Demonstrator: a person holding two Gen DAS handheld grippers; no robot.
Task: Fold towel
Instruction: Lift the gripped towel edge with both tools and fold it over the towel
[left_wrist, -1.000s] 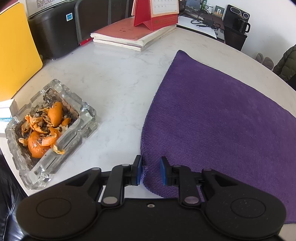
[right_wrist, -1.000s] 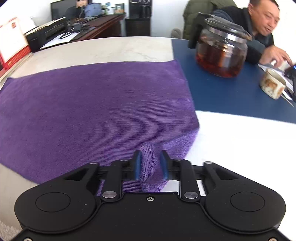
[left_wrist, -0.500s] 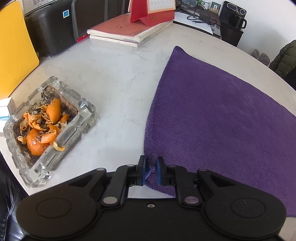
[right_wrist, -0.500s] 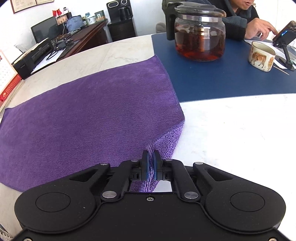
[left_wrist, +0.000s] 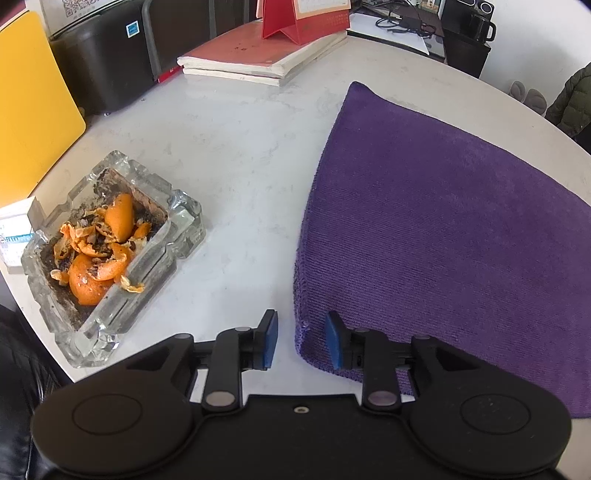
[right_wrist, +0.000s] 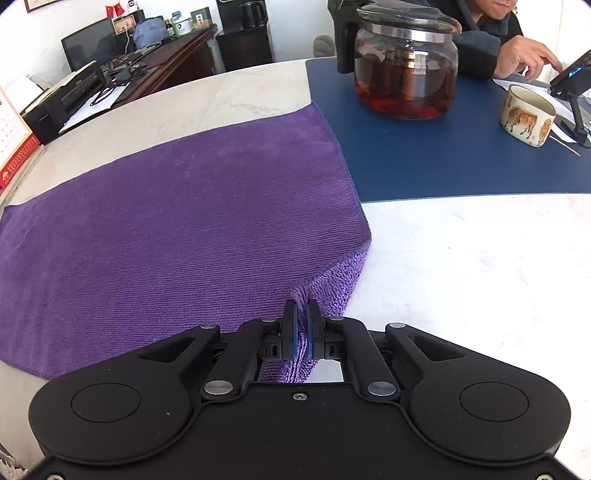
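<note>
A purple towel (left_wrist: 436, 236) lies flat on the white marble table. Its near left corner sits between the blue pads of my left gripper (left_wrist: 301, 341), whose jaws are opening; the pads stand apart from the cloth, the left one over bare table. In the right wrist view the same towel (right_wrist: 177, 229) spreads across the table, and my right gripper (right_wrist: 302, 332) is shut on its near right corner, which is pinched upward into a small ridge with the looped underside showing.
A glass ashtray (left_wrist: 110, 258) filled with orange peel stands left of the towel. Books (left_wrist: 258, 55) and a red calendar lie farther back. On a blue mat (right_wrist: 461, 155) stand a glass teapot (right_wrist: 404, 70) and a cup (right_wrist: 528, 114); a person's hand (right_wrist: 524, 55) rests beyond.
My left gripper narrowed around the towel corner, then spread wider, with the corner lying loose between its pads. My right gripper closed on its corner and keeps hold of it.
</note>
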